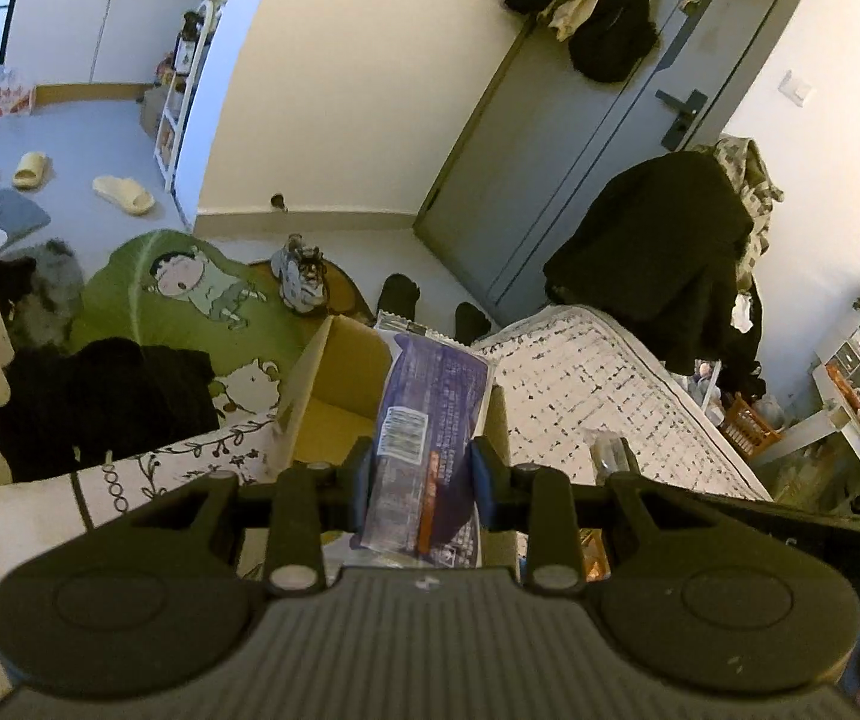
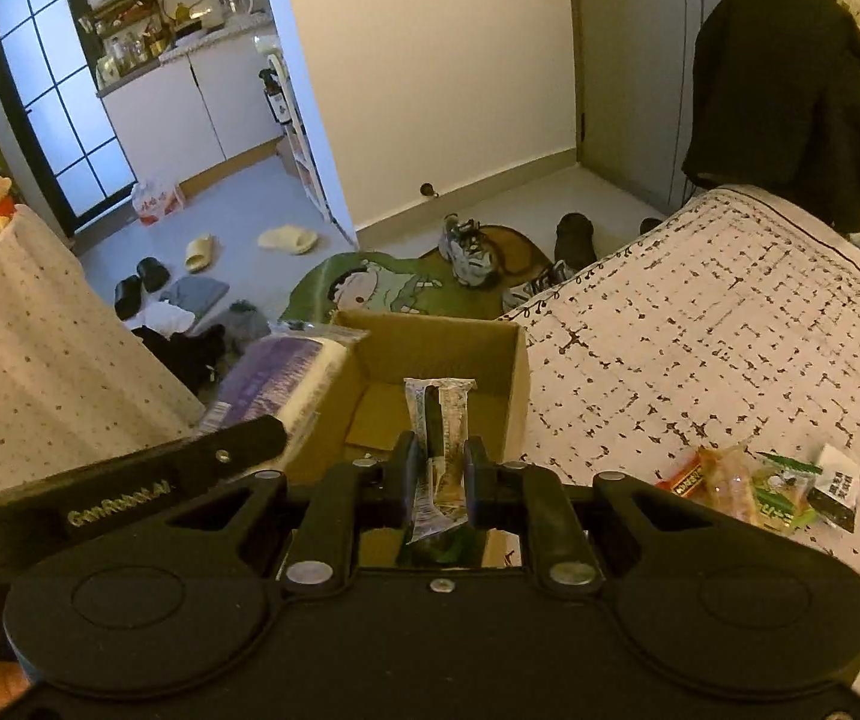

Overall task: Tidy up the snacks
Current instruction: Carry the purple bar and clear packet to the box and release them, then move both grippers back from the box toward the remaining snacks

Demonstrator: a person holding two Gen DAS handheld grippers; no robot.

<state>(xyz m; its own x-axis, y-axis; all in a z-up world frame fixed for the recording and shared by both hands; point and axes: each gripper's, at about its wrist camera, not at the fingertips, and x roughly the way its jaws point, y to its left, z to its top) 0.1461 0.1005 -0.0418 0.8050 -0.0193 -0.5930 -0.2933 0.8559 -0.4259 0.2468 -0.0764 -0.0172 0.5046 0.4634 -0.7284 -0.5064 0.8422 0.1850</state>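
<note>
We hold purple snack pack [image 1: 430, 414] pinched in left claw [image 1: 420, 468]: light, crinkly, slippery; grip mid-body. Right claw [image 2: 440, 474] pinches slim clear-wrapped bar [image 2: 439, 420], soft, over cardboard box [image 2: 514, 360].

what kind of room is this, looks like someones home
Most likely a small lived-in flat, seen from the bedroom. A bed with a patterned cover takes up the right side, coats hang on the grey door, slippers lie on the floor, and a kitchen counter shows through the doorway.

matte black grippers [image 1: 423, 468] [image 2: 440, 468], silver screws, blue pads [image 1: 484, 474], white lettering
</note>
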